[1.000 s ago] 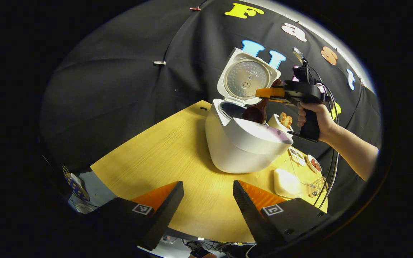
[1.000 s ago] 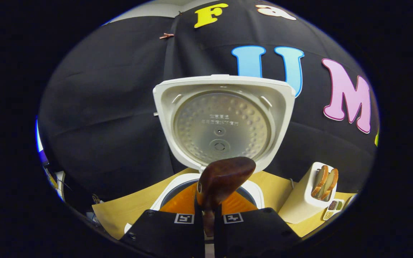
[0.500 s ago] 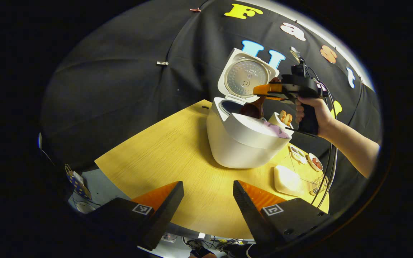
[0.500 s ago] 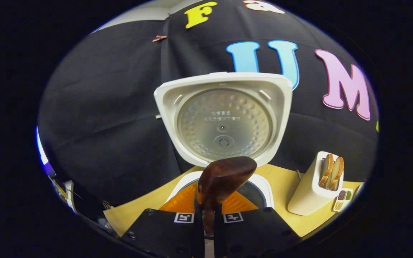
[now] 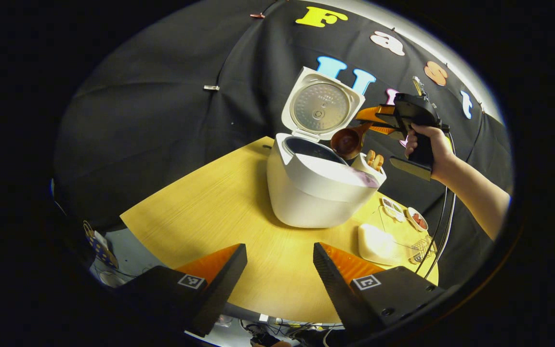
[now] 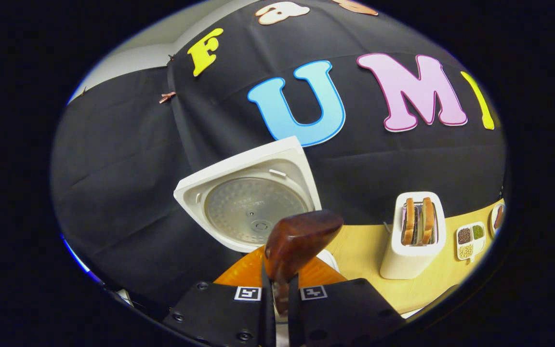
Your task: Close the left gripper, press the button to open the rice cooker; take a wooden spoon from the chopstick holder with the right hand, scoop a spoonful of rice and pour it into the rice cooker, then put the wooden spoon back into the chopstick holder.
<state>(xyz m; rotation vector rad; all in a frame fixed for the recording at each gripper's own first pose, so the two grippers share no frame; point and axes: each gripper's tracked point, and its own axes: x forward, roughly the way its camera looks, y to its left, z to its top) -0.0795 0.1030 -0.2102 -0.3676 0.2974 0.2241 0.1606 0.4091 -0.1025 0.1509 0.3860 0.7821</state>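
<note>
We see the right hand-held gripper (image 6: 277, 294) clenched on the handle of one dark brown wooden spoon (image 6: 297, 241), both fingers pressing it; the bowl rises just ahead of the fingertips. In the left gripper view that same spoon (image 5: 347, 140) hangs in the air just beside the raised lid of the one white rounded rice cooker (image 5: 316, 188), above the cooker's right rim, bowl tipped toward us. The right hand-held gripper (image 5: 371, 115) is held there by a hand (image 5: 427, 144).

The left hand-held gripper (image 5: 280, 270) is released, fingers well apart, holding nothing, low over the near edge of the yellow wooden bench (image 5: 219, 212).

Cooker lid stands upright, pot open; we cannot tell what lies inside.

Count: one rice cooker, one spoon, one white toaster (image 6: 412, 241) with two bread slices, one small white divided dish of grains (image 6: 470, 238).
</note>
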